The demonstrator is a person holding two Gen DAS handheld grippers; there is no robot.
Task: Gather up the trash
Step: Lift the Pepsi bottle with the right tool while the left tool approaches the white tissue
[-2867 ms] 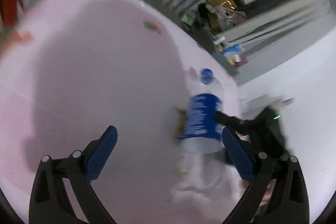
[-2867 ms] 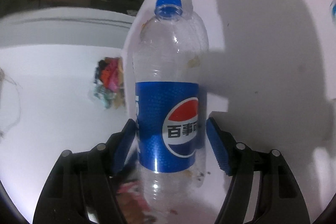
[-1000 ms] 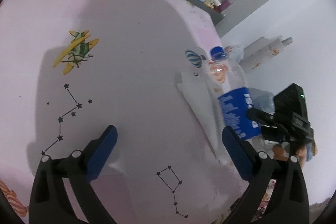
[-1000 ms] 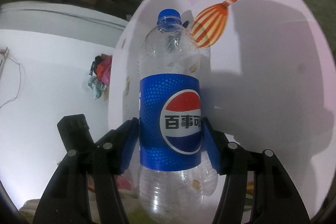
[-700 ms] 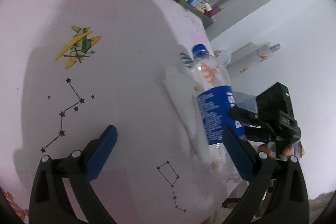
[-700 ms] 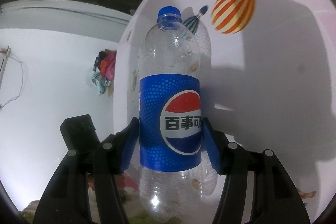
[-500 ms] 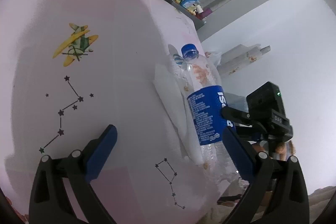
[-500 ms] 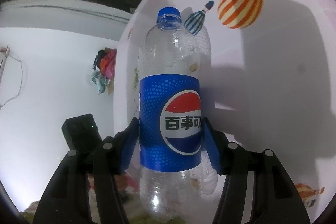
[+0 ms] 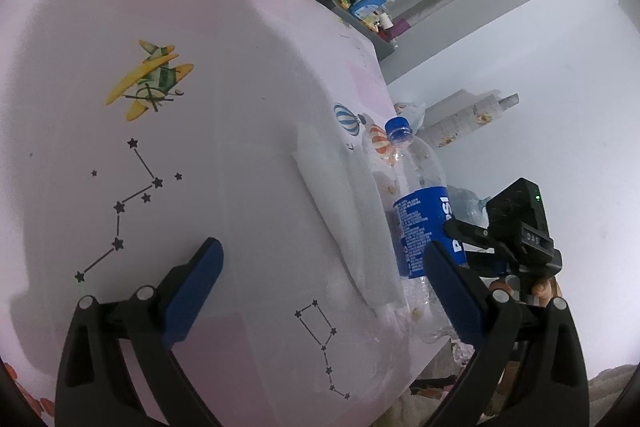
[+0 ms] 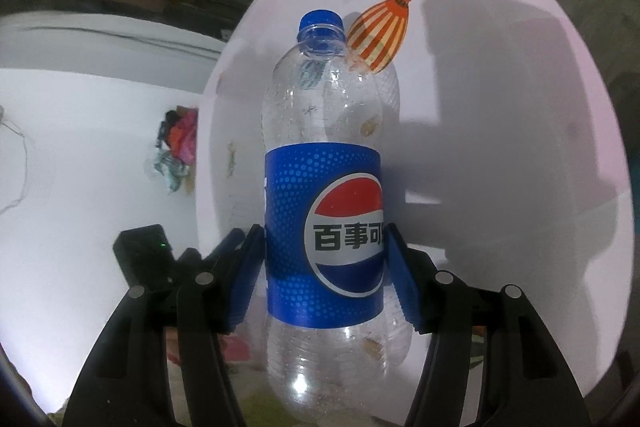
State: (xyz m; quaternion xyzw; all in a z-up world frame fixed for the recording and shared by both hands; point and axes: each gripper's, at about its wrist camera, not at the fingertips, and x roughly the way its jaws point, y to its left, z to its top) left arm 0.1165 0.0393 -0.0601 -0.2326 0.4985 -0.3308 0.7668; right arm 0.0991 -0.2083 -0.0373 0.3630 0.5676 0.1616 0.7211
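Pale pink tabletop [image 9: 248, 131] printed with a yellow aeroplane, star constellations and striped balloons fills both views, with a cluttered shelf and white wall beyond its far edge. Between the blue pads of the right gripper [image 10: 324, 271] sits a clear plastic cola bottle with a blue cap and blue wrap-around label [image 10: 324, 187]; both pads press flat against the label band at about mid-height, so the jaws are closed on it at roughly half their travel, cap pointing forward away from the jaws and the base hanging back toward the camera. The left gripper [image 9: 320, 275] holds nothing: its jaws stand wide apart over bare tabletop, and ahead of its right-hand pad lies a flat white sheet of paper or tissue [image 9: 340, 203], with the held bottle just beyond that and the other gripper's black body behind it. The bottle looks empty apart from a few specks and droplets, so it should be very light, thin-walled and springy, and smooth enough to slip or buckle under a hard squeeze. The label band, where the wall is straightest, seems the soundest place to hold it. The white sheet looks limp and featherlight; judging by how it lies, pinching a raised edge would suit it best.
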